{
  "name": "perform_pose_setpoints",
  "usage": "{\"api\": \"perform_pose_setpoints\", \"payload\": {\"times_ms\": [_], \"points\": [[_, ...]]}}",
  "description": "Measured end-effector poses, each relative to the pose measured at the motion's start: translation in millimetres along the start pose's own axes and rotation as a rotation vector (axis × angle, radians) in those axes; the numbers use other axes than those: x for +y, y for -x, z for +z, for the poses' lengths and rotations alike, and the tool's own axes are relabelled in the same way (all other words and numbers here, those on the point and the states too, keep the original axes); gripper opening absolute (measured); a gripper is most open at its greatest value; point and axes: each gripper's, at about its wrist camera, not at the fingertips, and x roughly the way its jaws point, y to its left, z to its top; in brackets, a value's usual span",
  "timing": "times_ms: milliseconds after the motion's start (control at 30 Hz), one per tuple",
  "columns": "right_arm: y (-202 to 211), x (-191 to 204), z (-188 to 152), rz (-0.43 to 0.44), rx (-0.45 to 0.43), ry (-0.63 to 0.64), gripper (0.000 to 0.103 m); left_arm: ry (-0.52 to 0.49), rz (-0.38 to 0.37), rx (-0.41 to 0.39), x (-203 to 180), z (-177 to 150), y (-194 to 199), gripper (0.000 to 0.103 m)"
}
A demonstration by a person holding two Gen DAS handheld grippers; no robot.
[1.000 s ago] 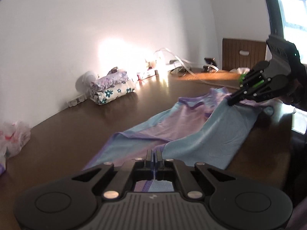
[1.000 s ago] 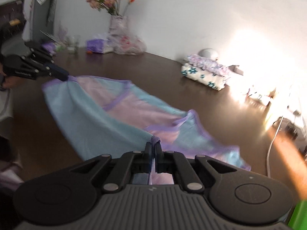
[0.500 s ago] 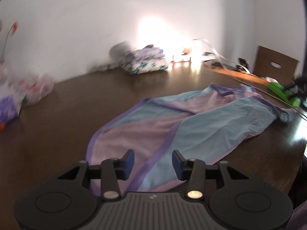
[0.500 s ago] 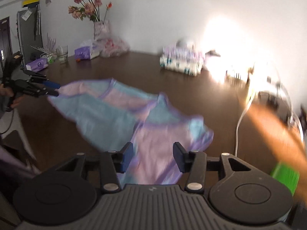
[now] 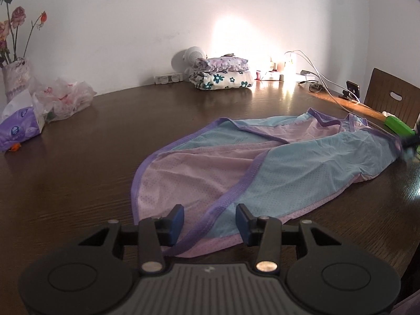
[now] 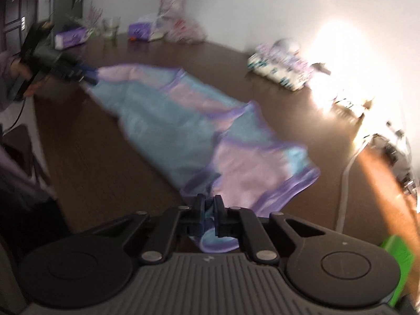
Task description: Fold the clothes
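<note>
- Lying along the dark wooden table [image 5: 78, 157], the blue, pink and purple mesh garment [image 5: 262, 168] is spread flat, one end just under my left claw [image 5: 208, 218] and the other reaching my right claw [image 5: 409, 144] at the table's edge.
- My left claw's jaws have just been opening; they stand apart with the purple-trimmed hem lying below and between them, the pads not pressing it.
- My right claw [image 6: 208, 210] is closed on a bunched blue fold of the garment [image 6: 162, 120], cloth showing between the pads.
- Only the right view shows my left claw [image 6: 86, 74] from outside, its tips at the garment's far end, and my hand [image 6: 23, 73] on its handle; this view is blurred.
- Only the left view shows the wooden chair [image 5: 393, 99] and the white power strip [image 5: 168, 78] against the wall.
- Both views show the folded floral stack [image 5: 223, 78] near the wall and a green thing [image 5: 397, 126] beside the garment's right end.
- The purple tissue pack [image 5: 21, 128] carries a round blue mark, but I cannot read its writing; the red print on the plastic bag [image 5: 65, 99] is also too small.
- A vase of roses [image 5: 15, 78] stands behind the pack.
</note>
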Motion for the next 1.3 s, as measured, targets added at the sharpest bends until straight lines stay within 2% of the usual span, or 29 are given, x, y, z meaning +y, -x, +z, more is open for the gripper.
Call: {"api": "perform_pose_setpoints", "payload": {"times_ms": [33,100,167,233,300,400,467,533,600,667,733,800,833,867,1000,1200,1300], "points": [[0.1,-10.5,4.7,-0.035,-0.006,-0.014,0.006,-0.001,0.000,-0.004,0.3,-1.1,0.3,0.042],[-7.9,-29.7,12.7,-0.170,-0.002,-0.046,0.009,0.001,0.003,-0.009,0.8,-2.3,0.9,0.043],[-22.9,-30.3,17.4,-0.317,0.046,0.009,0.026,0.007,0.006,-0.009,1.2,-2.6,1.6,0.043],[-30.1,-20.4,19.1,-0.419,0.041,0.083,0.033,0.037,-0.012,-0.001,3.8,-2.3,4.1,0.042],[-28.5,-16.8,21.7,-0.491,0.016,0.081,0.033,0.083,-0.053,0.002,9.5,-1.9,8.4,0.043],[-7.7,-19.4,25.8,-0.465,-0.074,-0.031,0.041,0.161,-0.130,0.004,21.2,-0.5,14.6,0.047],[3.9,-15.0,24.5,-0.331,-0.139,-0.090,0.048,0.194,-0.167,0.022,27.8,1.9,15.1,0.050],[1.6,0.6,22.1,-0.235,-0.147,-0.085,0.051,0.204,-0.167,0.043,30.3,5.2,11.8,0.056],[-12.1,12.7,18.3,-0.198,-0.131,-0.077,0.051,0.198,-0.139,0.059,29.9,9.1,6.5,0.057],[-23.9,20.4,12.9,-0.172,-0.103,-0.094,0.051,0.198,-0.143,0.063,31.8,12.0,4.8,0.056],[-33.2,22.4,7.4,-0.157,-0.077,-0.119,0.050,0.200,-0.145,0.071,33.3,14.6,2.7,0.053],[-38.2,20.4,1.0,-0.159,-0.052,-0.146,0.048,0.213,-0.136,0.096,34.1,14.0,-2.5,0.030],[-40.0,16.9,-2.3,-0.162,-0.041,-0.164,0.047,0.209,-0.112,0.093,32.9,13.4,-2.2,0.024],[-40.5,14.0,-5.7,-0.171,-0.031,-0.185,0.045,0.210,-0.105,0.101,32.7,12.9,-2.6,0.005],[-40.8,6.2,-11.2,-0.195,-0.017,-0.242,0.044,0.229,-0.094,0.071,29.2,7.0,9.9,0.001],[-39.8,8.0,-11.5,-0.225,-0.009,-0.248,0.046,0.253,-0.068,0.021,27.3,0.8,32.1,0.000],[-39.0,9.8,-11.5,-0.239,-0.004,-0.237,0.048,0.265,-0.059,0.041,29.6,-3.8,33.2,0.000]]}}
